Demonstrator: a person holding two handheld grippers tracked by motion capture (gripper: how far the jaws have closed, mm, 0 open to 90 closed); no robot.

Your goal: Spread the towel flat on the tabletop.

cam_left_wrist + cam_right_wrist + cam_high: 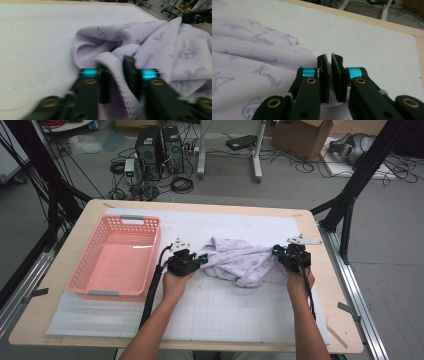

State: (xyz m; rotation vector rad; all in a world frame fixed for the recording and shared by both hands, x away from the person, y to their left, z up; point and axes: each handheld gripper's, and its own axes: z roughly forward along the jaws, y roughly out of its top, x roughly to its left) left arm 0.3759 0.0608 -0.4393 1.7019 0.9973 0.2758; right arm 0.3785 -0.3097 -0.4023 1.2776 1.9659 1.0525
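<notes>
The lilac towel (240,262) lies bunched and creased on the white mat (240,312) at the middle of the desk (75,237), right of centre in the high view, and we hold it at both ends. Our right claw (329,75) is pressed together on a thin edge of the cloth; our left claw (116,75) stands partly spread, with a hemmed fold running between its pads, and we cannot tell whether they press on it. We judge the work as barely under way: the towel is neither flat nor folded, and nothing lies in the pink basket (80,270) at the left of the frame, so smoothing, folding and perhaps stowing all remain. Beyond the desk, at the top of the frame, the grey floor carries two black computer towers (160,147), loose cables, a cardboard box (305,137) and black frame struts.
</notes>
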